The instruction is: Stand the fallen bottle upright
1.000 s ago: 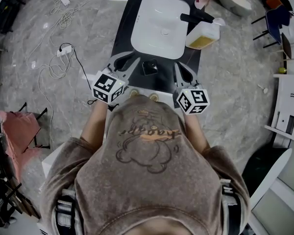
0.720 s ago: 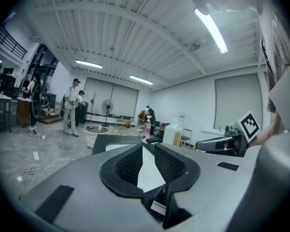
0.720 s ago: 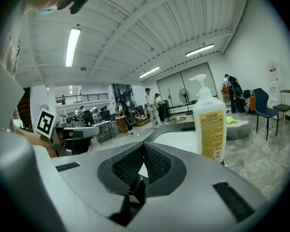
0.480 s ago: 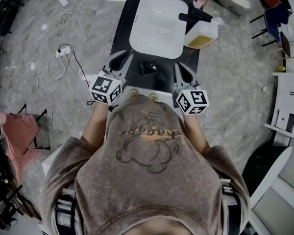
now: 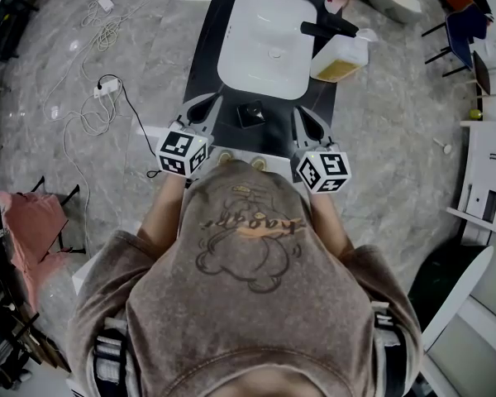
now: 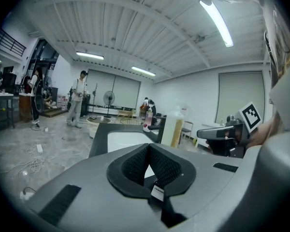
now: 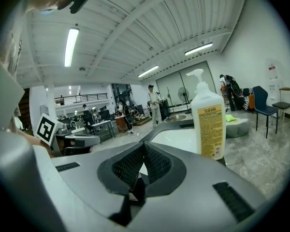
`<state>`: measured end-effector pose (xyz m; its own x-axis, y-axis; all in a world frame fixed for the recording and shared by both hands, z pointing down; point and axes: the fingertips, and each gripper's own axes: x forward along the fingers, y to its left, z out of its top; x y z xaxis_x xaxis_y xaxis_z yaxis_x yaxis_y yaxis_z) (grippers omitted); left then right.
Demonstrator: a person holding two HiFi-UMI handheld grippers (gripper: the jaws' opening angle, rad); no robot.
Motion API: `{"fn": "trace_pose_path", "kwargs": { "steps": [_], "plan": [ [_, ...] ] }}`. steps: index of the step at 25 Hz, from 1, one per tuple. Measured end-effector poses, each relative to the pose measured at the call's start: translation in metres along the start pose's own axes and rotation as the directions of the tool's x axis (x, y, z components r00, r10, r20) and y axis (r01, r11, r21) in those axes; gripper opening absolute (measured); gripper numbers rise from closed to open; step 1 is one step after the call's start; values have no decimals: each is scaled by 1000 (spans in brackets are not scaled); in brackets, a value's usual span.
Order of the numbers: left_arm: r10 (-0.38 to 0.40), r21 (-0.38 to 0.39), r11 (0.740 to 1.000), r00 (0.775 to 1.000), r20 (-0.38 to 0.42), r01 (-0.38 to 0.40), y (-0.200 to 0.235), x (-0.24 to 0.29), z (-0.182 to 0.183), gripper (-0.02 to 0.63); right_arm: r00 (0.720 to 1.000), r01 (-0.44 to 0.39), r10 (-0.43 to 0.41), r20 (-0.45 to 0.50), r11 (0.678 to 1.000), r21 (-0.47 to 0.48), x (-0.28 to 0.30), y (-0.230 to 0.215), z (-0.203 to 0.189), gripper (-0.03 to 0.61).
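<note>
The bottle (image 7: 209,122) stands upright on the tabletop (image 5: 205,56), just beside the basin (image 5: 264,44). Judgement: smooth plastic, part full, moderately heavy. The pump neck looks weak, so grip the body. Left tongs (image 6: 149,149) and right tongs (image 7: 144,148) are pressed together, empty.

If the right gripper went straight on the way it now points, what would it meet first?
Probably the white basin, low and just ahead. The pump bottle stands to the right of that line, but depth is unclear.
</note>
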<state>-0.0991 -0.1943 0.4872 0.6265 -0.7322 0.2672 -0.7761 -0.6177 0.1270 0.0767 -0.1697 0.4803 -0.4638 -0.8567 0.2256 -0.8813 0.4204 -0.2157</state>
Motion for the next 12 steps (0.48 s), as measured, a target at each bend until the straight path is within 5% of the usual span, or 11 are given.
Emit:
{"fn": "trace_pose_path", "kwargs": {
  "steps": [12],
  "plan": [
    [1, -56, 998, 1000, 22, 1, -2, 7, 5, 18, 1000, -11, 11, 0, 1000, 2, 7, -1, -3, 0]
  ]
}}
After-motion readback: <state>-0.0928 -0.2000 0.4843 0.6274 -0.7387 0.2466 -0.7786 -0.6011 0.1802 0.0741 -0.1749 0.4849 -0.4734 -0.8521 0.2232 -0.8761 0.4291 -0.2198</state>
